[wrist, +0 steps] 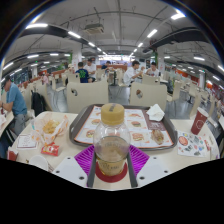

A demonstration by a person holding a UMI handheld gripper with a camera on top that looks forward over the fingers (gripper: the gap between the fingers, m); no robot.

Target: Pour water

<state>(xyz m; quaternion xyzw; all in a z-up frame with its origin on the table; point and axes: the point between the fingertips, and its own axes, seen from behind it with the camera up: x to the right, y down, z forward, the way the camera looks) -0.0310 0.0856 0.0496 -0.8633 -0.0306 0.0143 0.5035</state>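
- Clear glass jar (112, 140) with rounded shoulders and a broad tan lid, standing upright between the two fingers of the gripper (112, 160), close in front of the lens.
- Dark liquid in the lower half of that jar; red band or base at its foot.
- Magenta pads (86, 158) flanking the jar on both sides, splayed outward and patterned with a fine grid.
- Claw set wide around the jar; whether the pads actually press the glass cannot be told, so neither clenched nor released can be stated.
- Rectangular tray (78, 125) just beyond the jar, rimmed in brownish red, lined with printed paper showing food pictures.
- One small crumpled wrapper or food item (158, 134) lying toward the tray's right side.
- White, smooth-topped table (60, 165) bearing tray and jar, curving away to either side.
- One transparent cup (47, 125) with a pale rim left of the tray, something yellowish inside.
- One red cup (198, 122) with a straw to the right of the tray, beside scattered paper leaflets (190, 146).
- Light wooden seat backs (88, 94) across the aisle, two of them facing the table.
- Seated person in blue (12, 100) at far left; several more diners further back under strip lights (75, 35) in a long hall.
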